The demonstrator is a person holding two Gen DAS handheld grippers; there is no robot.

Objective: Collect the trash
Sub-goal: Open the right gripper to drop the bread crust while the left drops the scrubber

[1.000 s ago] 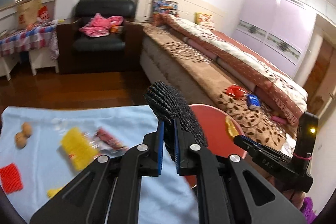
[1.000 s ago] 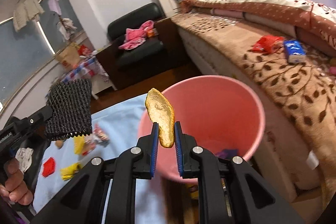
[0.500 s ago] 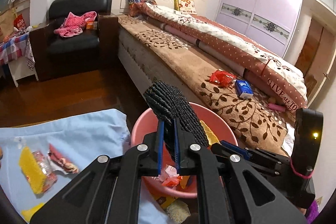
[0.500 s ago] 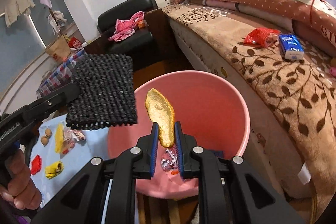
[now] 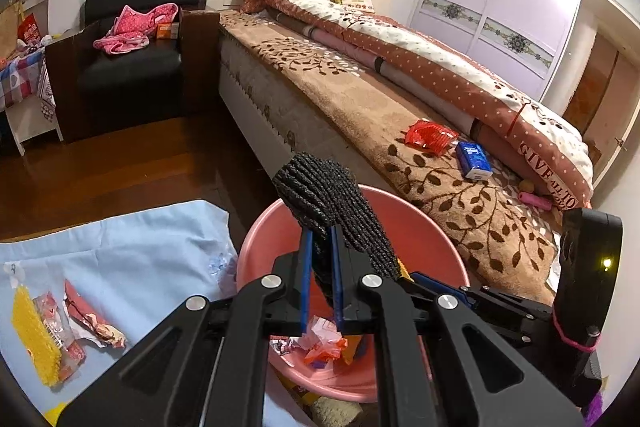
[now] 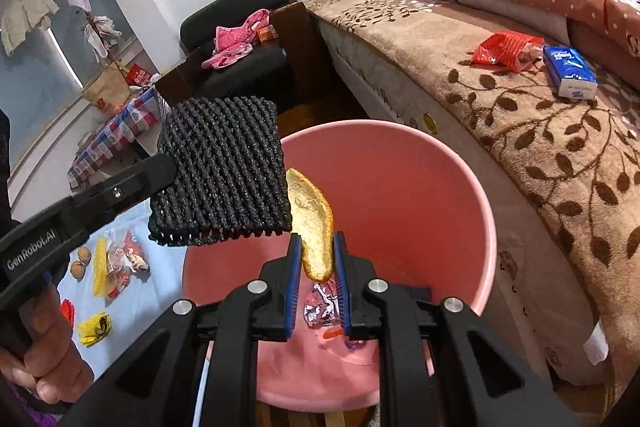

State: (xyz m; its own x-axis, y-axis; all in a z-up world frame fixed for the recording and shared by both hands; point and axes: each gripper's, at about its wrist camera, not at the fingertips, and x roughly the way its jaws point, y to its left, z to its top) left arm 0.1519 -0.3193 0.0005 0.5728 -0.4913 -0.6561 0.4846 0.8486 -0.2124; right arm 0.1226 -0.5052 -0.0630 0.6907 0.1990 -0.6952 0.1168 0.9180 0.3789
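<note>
Left wrist view shows the left gripper (image 5: 320, 259) nearly closed, its blue-lined jaws pinching a black woven foam net sleeve (image 5: 332, 203). The sleeve sticks up and hangs over the round pink plastic bucket (image 5: 432, 227). Crumpled red and silver wrappers (image 5: 320, 343) lie at the bottom of the bucket. The bucket stands beside the bed with the brown leaf-pattern blanket (image 5: 460, 195). A red snack bag (image 5: 430, 135) and a blue tissue pack (image 5: 473, 159) lie on that blanket.

Right wrist view shows the right gripper (image 6: 317, 265) with only a small gap, squeezing a yellow-orange piece of peel (image 6: 314, 223). The peel is over the open bucket, just beside the black sleeve. A person's hand (image 6: 38, 351) holds the left gripper's handle. More trash lies on the light blue cloth (image 6: 132, 307) to the left: a yellow net sleeve (image 6: 99, 265), a yellow wrapper (image 6: 94, 327) and two small brown nuts (image 6: 80, 263).
</note>
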